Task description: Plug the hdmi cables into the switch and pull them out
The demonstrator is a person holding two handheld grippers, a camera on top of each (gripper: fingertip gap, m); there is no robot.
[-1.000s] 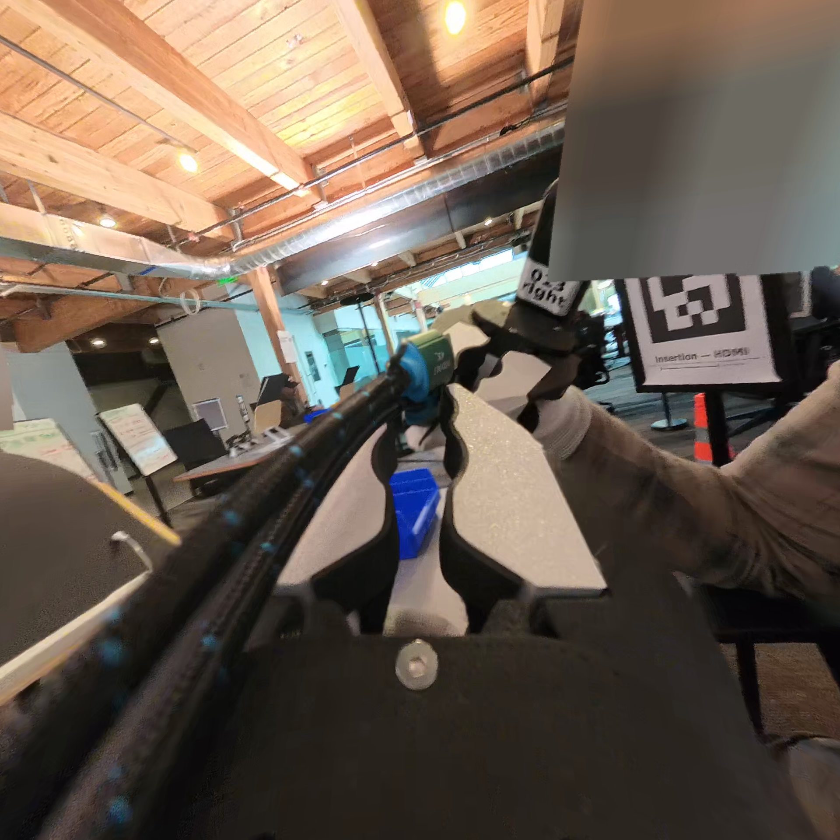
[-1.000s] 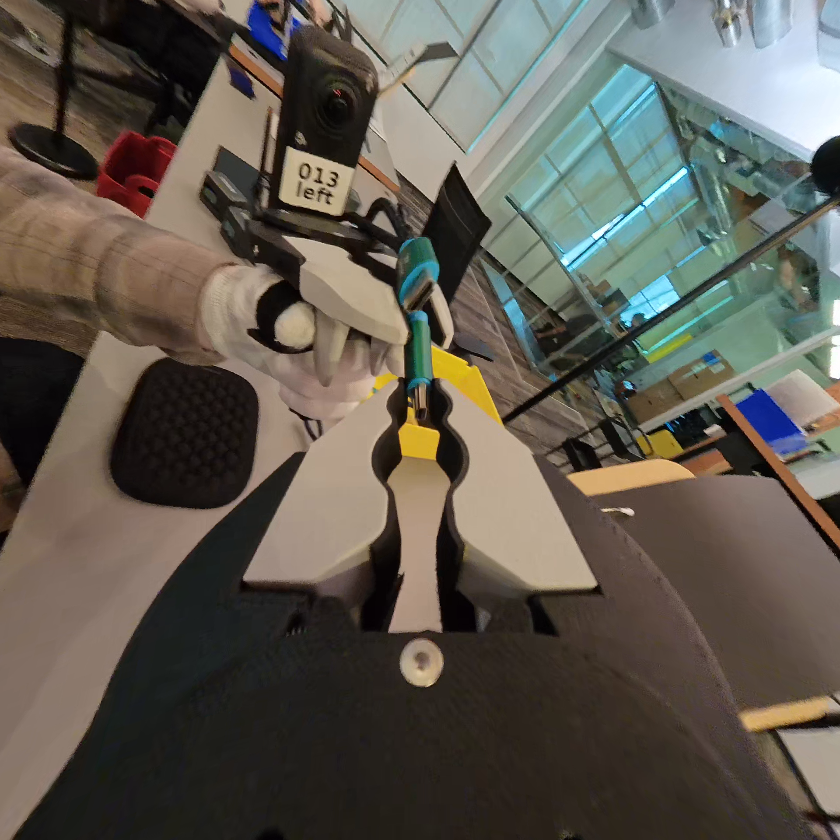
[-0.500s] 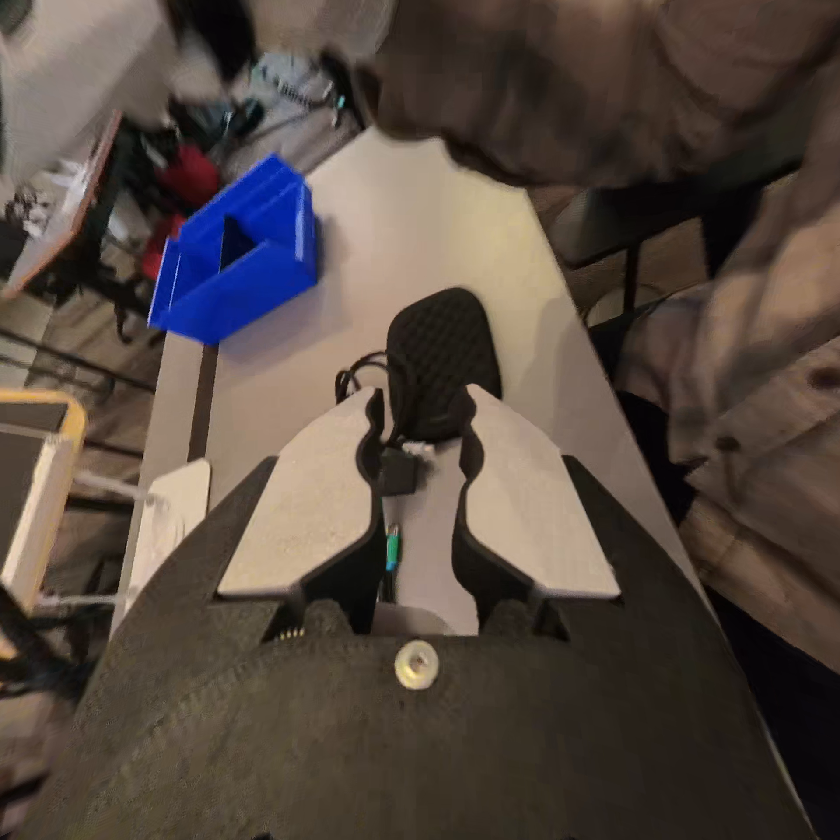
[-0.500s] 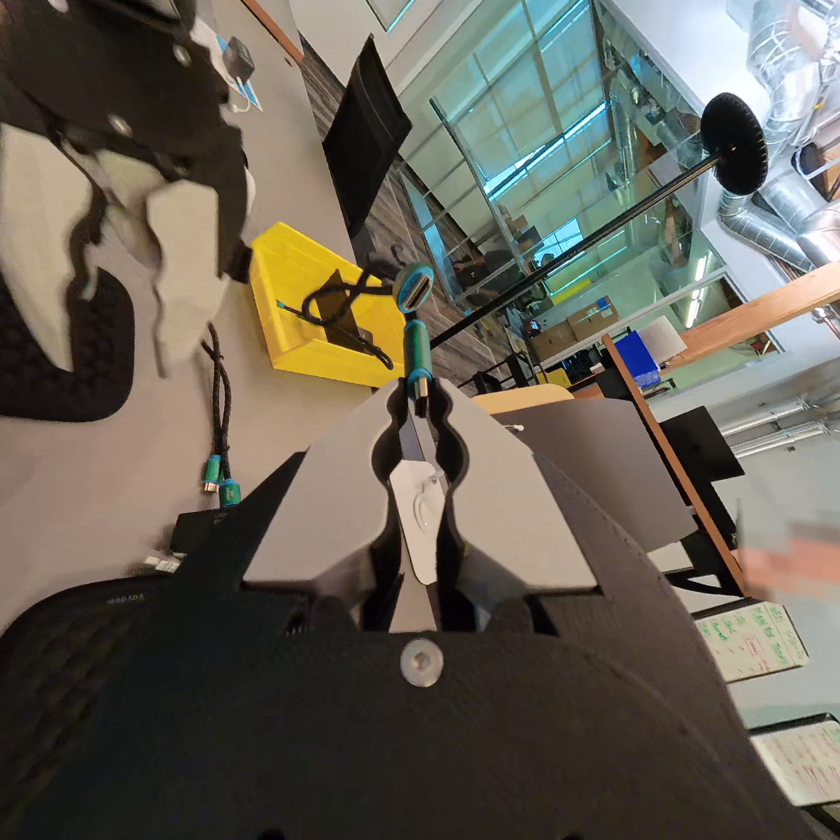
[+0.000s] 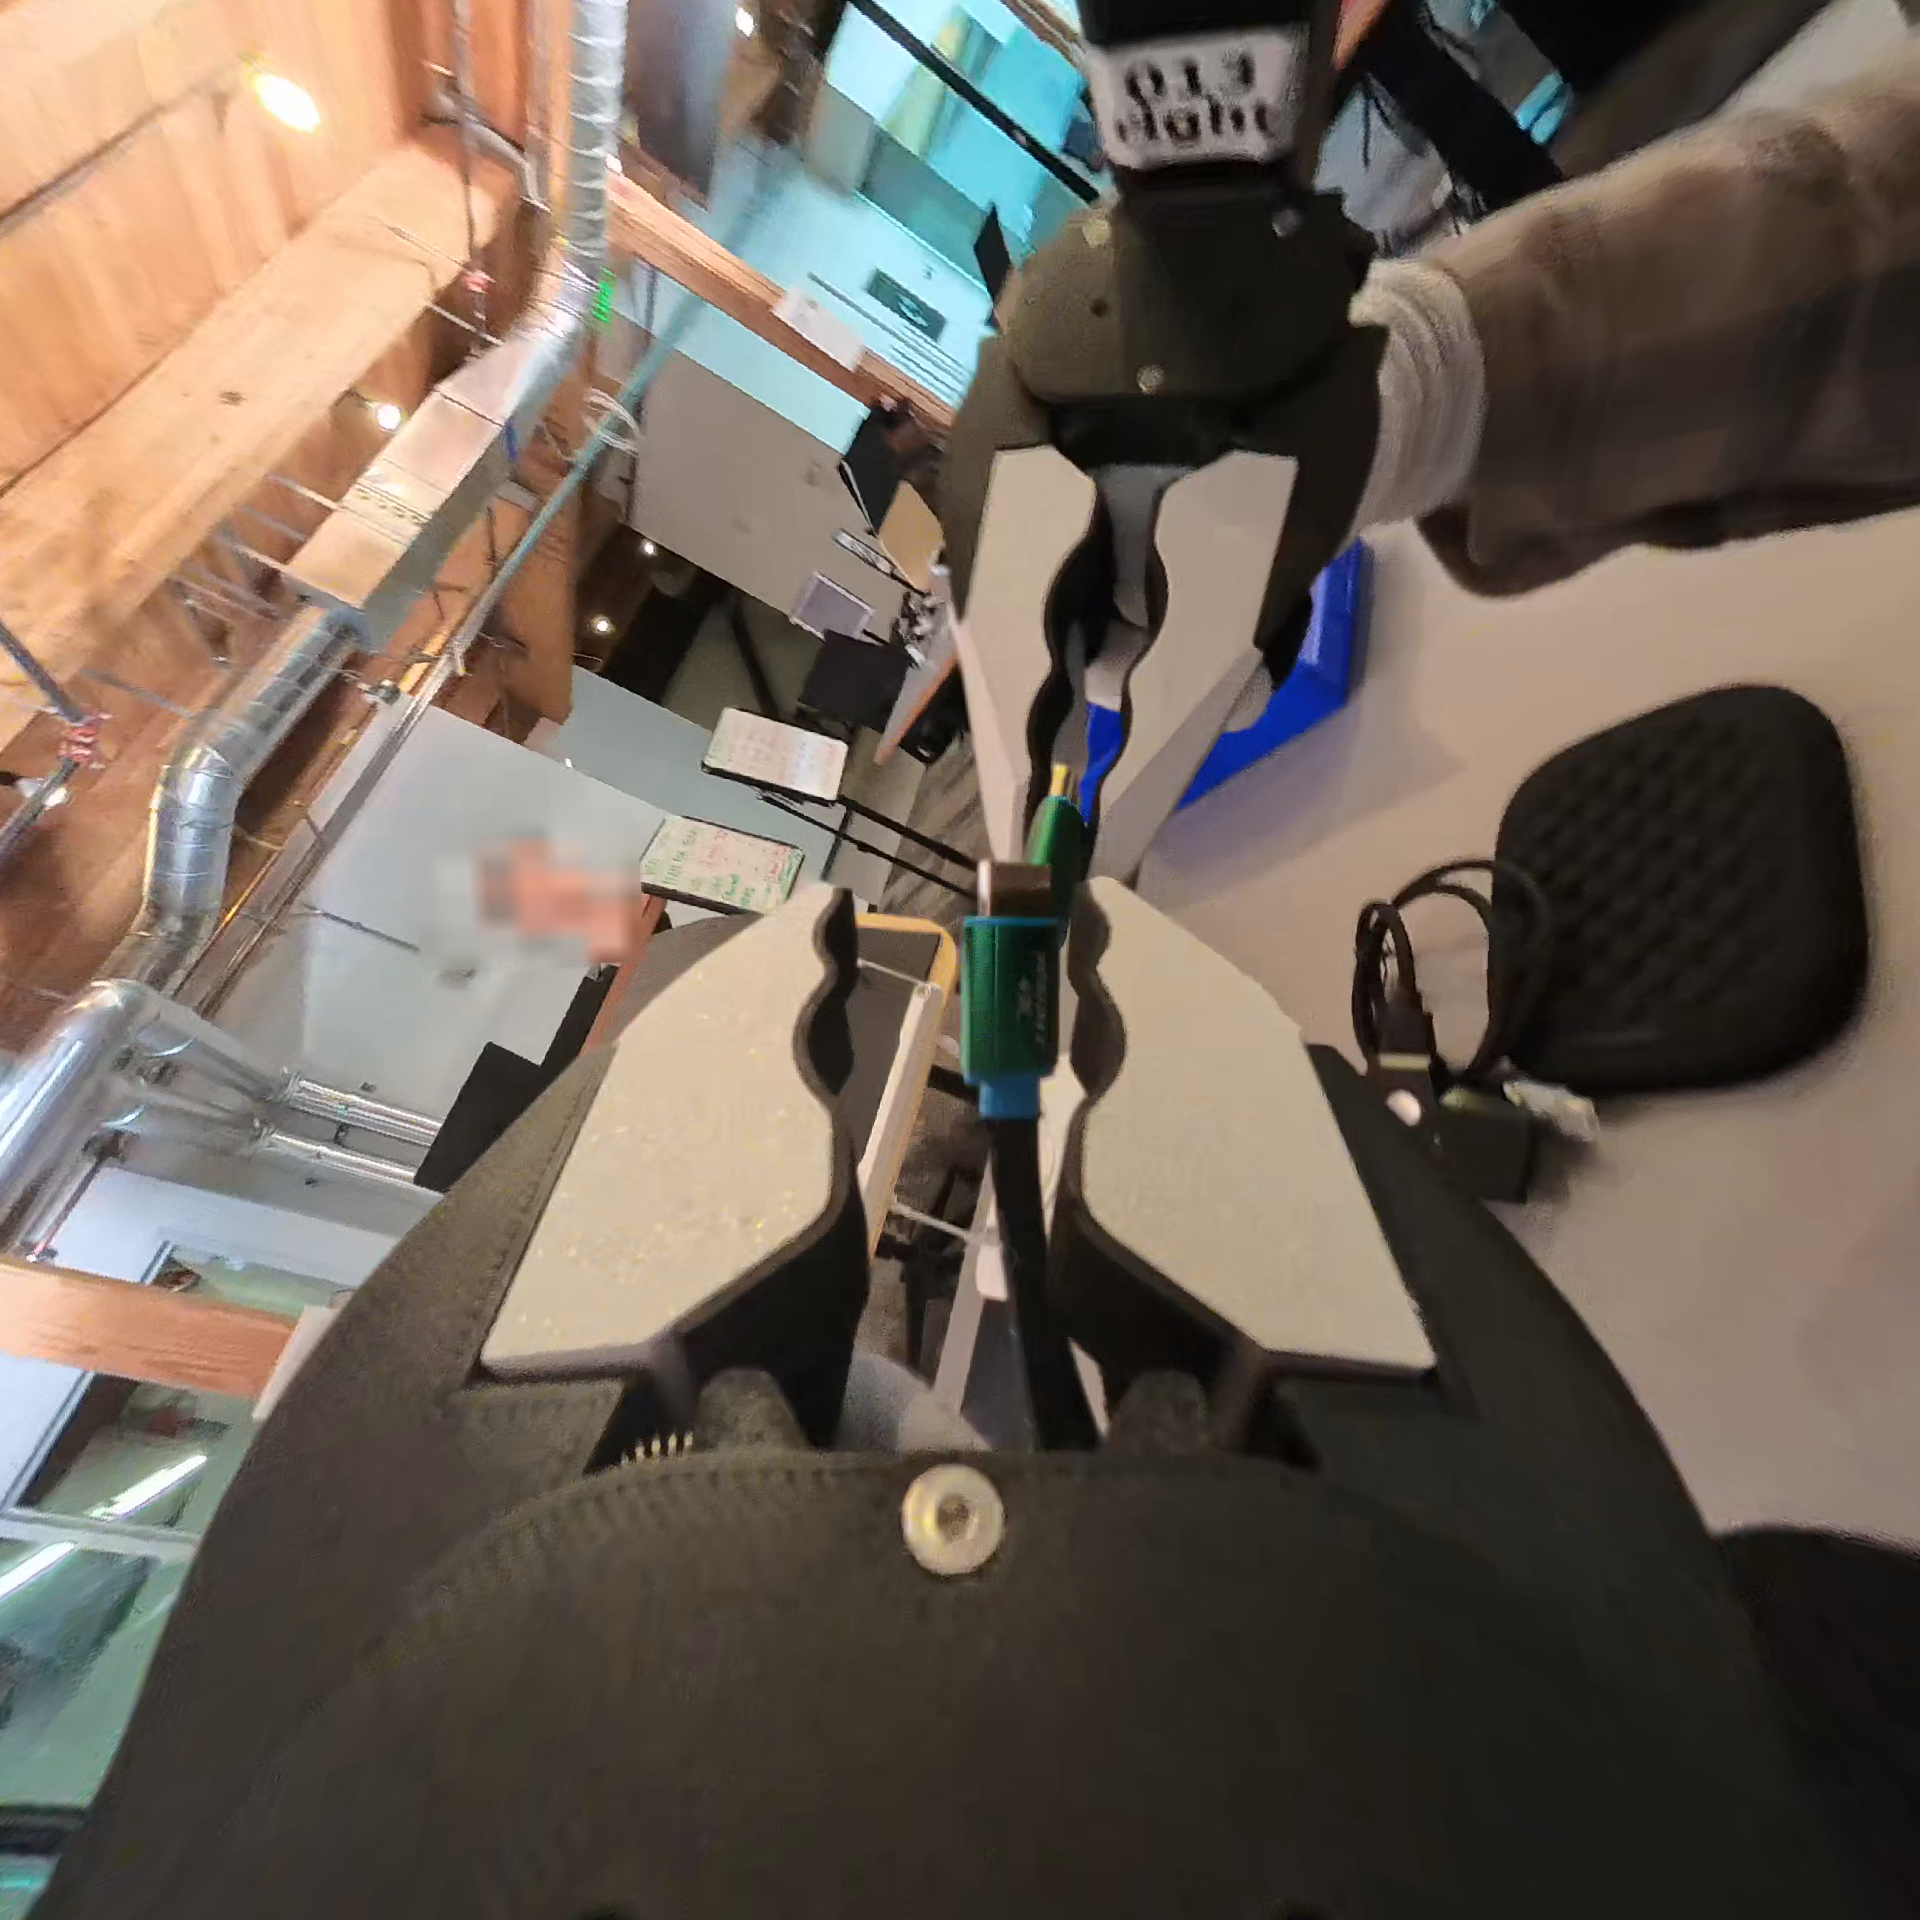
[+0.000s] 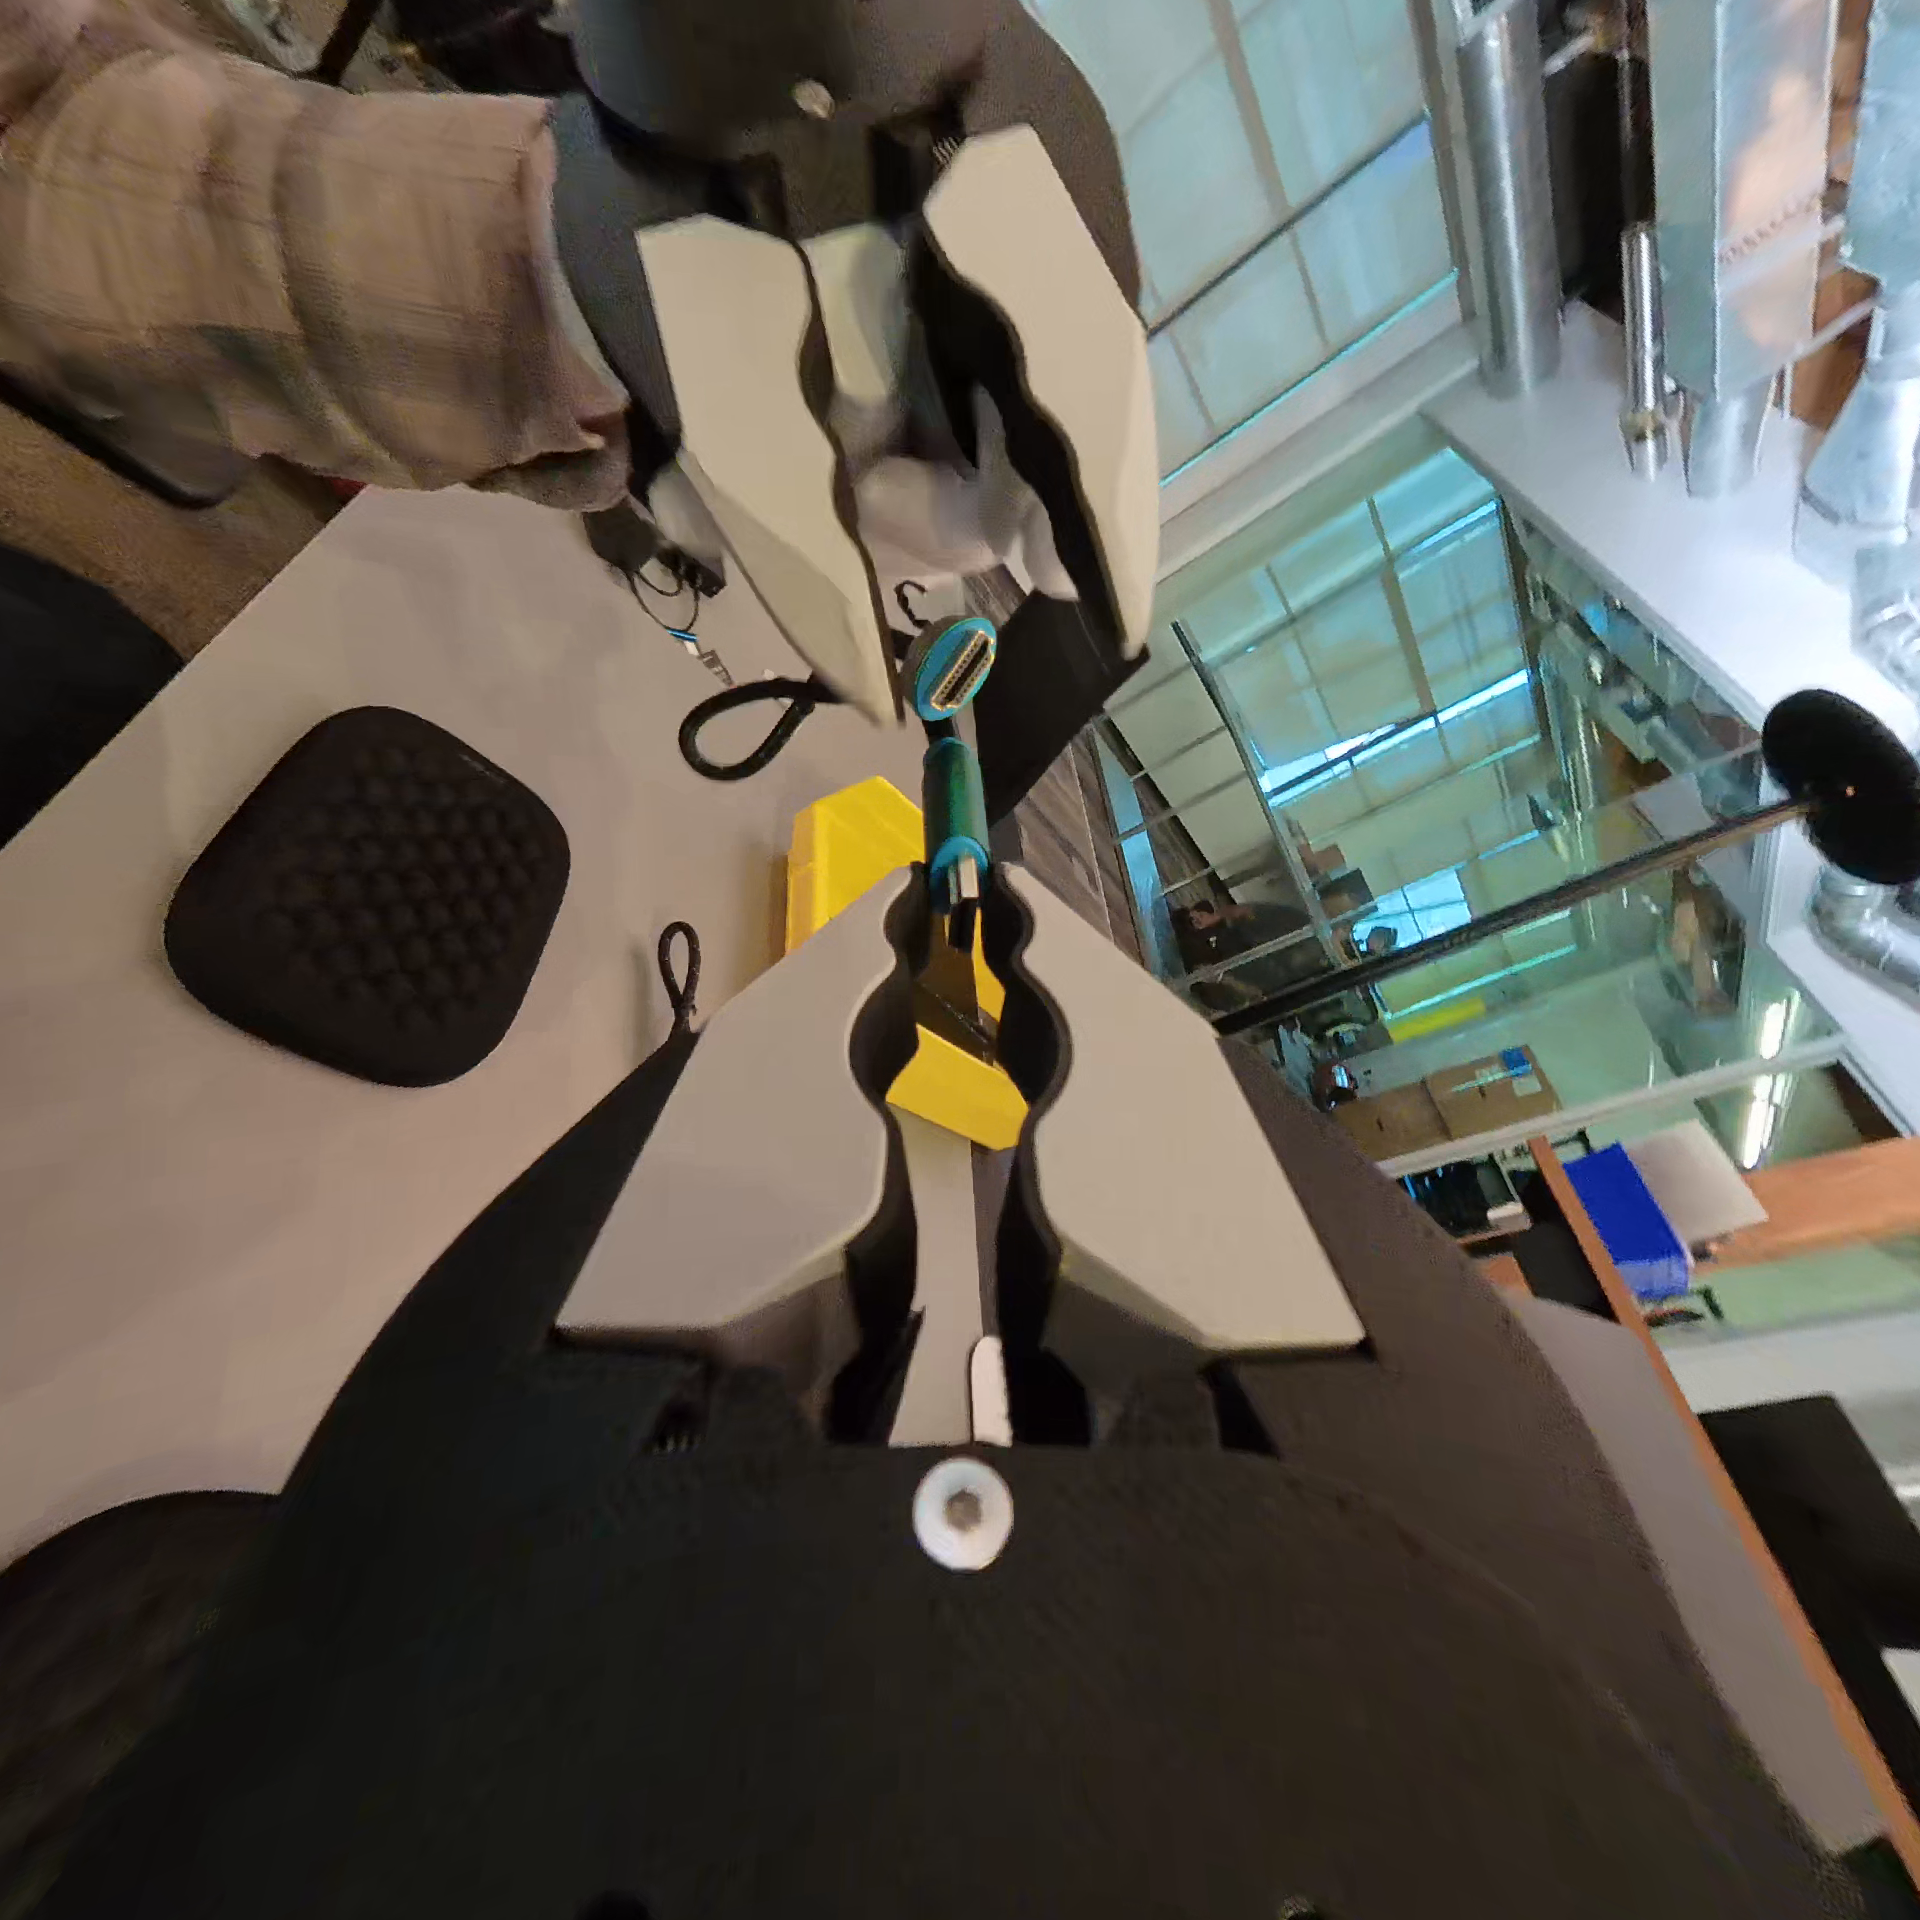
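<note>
In the left wrist view, your left hand-held gripper (image 5: 951,935) has its jaws standing apart. A green HDMI plug (image 5: 1013,997) lies against its right finger with a gap on its other side. Its black cable runs back out of sight under the gripper body, and the print on the plug is too blurred to read. Above it, your right hand-held gripper (image 6: 956,888) points back at you, closed on one end of a second green plug (image 6: 956,800). It carries a white printed label (image 5: 1195,94), and your sleeve (image 5: 1662,260) comes in from the right. Farther right on the worktop (image 5: 1558,1351), a small black box (image 5: 1486,1132) with coiled leads sits touching a black pad (image 5: 1683,883); I cannot tell whether it is the switch.
</note>
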